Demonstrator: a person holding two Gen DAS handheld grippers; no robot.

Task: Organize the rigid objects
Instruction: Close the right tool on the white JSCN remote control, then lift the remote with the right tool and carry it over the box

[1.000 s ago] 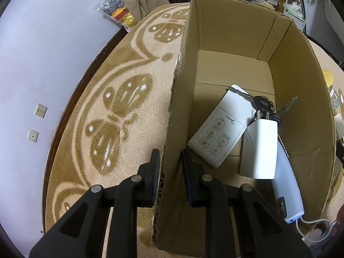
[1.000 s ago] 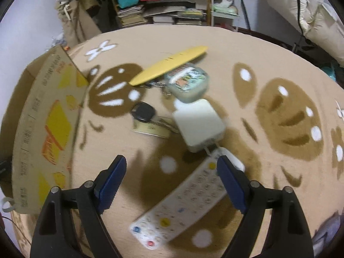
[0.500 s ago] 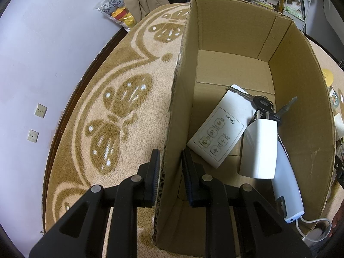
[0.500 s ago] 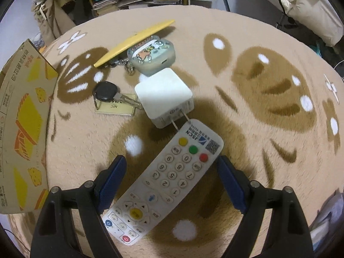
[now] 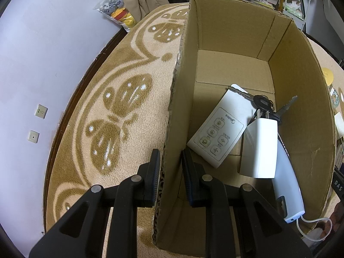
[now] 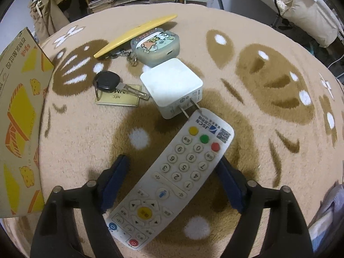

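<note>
closing in on the long white remote [image 6: 172, 180], your right gripper [image 6: 172, 182] has its blue pads either side of the body, the jaws just now narrowing but not yet pressing: there is a clear gap on the left, and the right pad [image 6: 228, 182] sits very near the edge. the remote lies slanted on the rug [image 6: 279, 64], so the pads may meet it askew and twist it out as they shut. its top end sits right against the prongs of the white charger [image 6: 172, 86], so a dragged lift could tug the charger along or snag on it. the car key [image 6: 107, 81] on its nfc card [image 6: 118, 99], the cartoon case [image 6: 154, 45] and the yellow stick [image 6: 137, 34] lie just beyond and apart from the pads. your left gripper [image 5: 171, 174] is clamped on the near wall of the cardboard box [image 5: 301, 86], steadying it; let go early and the box could shift on the soft pile. inside, the small white remote [image 5: 217, 129], a bunch of keys [image 5: 262, 105] and a white device [image 5: 260, 148] already crowd the near right, so aim for the bare far floor or the load may pile up.
</note>
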